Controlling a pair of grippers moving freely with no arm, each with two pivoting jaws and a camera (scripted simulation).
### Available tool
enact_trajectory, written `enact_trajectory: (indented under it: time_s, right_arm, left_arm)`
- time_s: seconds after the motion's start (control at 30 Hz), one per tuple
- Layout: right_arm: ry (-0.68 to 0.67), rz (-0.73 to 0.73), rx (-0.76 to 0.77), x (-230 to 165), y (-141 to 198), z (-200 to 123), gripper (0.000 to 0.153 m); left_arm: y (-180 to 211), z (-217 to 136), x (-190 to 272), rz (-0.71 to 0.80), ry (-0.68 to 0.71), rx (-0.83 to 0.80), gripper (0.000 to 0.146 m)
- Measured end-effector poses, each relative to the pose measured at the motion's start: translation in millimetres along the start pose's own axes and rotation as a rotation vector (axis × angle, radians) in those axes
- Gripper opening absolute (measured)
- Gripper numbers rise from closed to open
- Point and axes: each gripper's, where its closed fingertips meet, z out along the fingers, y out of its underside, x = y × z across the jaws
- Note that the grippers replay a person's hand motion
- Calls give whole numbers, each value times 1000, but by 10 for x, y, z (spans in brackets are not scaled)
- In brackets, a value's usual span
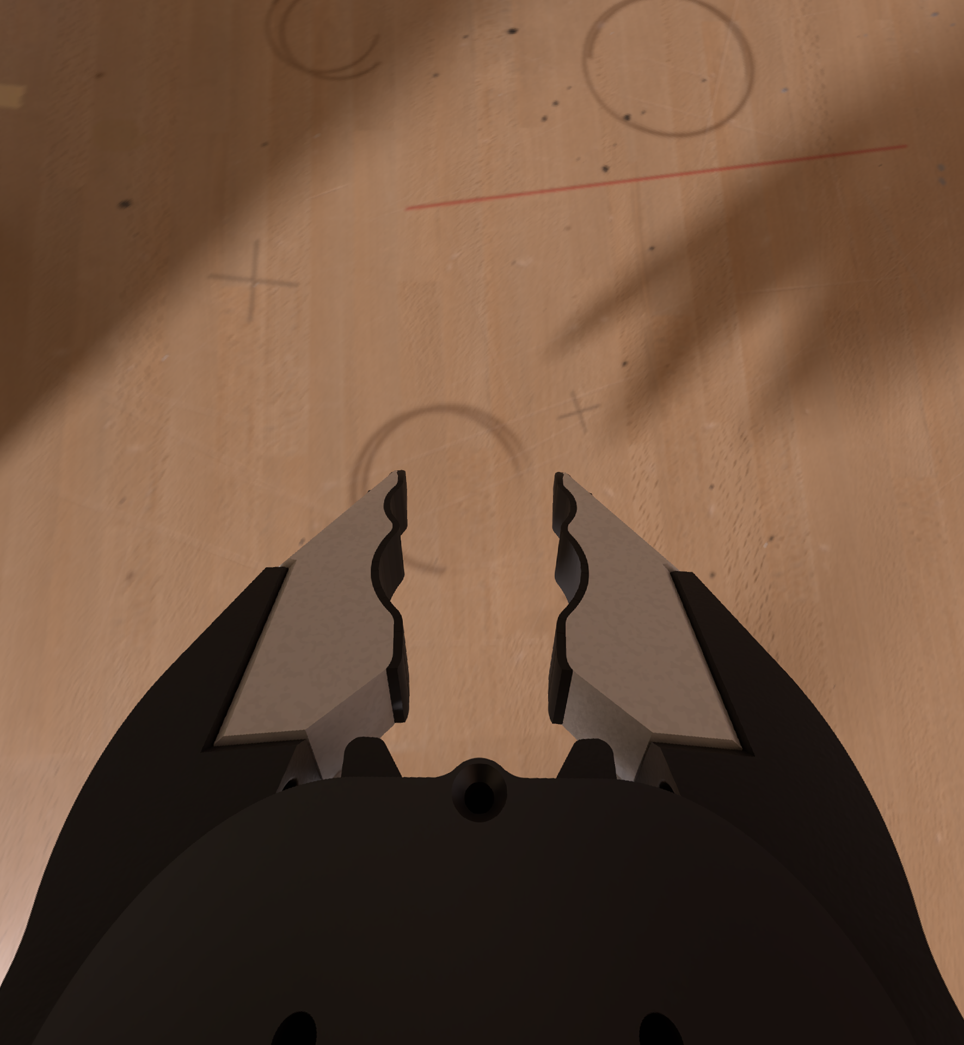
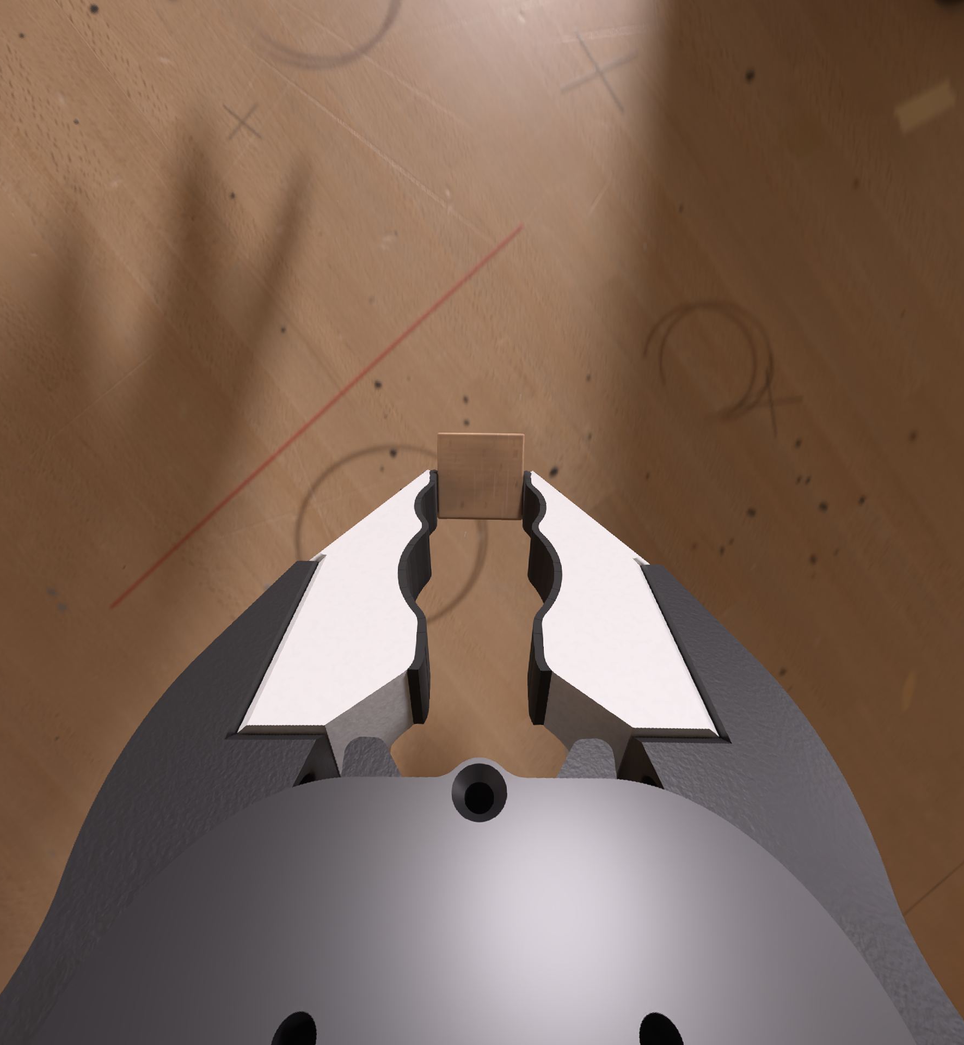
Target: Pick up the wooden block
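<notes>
The wooden block [image 2: 480, 476] is a small light-brown cube. My right gripper [image 2: 480, 480] is shut on it: both dark pads press its left and right sides at the fingertips, and it hangs above the wooden table [image 2: 185, 283]. My left gripper [image 1: 479, 480] is open and empty, pointing down at the wooden table [image 1: 468, 283]. The block does not show in the left wrist view.
The tabletop bears pencil circles [image 1: 669, 68], crosses [image 1: 253, 280], a red line [image 1: 655, 176] and dark specks. A strip of tan tape [image 2: 923, 104] lies at the far right in the right wrist view. Soft shadows cross the table in both views.
</notes>
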Motion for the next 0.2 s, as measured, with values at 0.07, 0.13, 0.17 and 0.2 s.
enact_trajectory:
  time_s: [0.07, 0.13, 0.17, 0.2]
  right_arm:
    - [0, -51, -1, 27, -144, 62, 29]
    - [-13, -104, -12, 43, -257, 140, 29]
    - [-16, -130, -21, 56, -303, 181, 29]
    - [-18, -153, -32, 67, -337, 214, 29]
  left_arm:
    - [-90, 134, 99, 17, 27, -10, 52]
    - [-139, 268, 162, 31, 35, -32, 52]
    - [-133, 327, 179, 37, 35, -54, 52]
    - [-114, 369, 185, 43, 31, -80, 52]
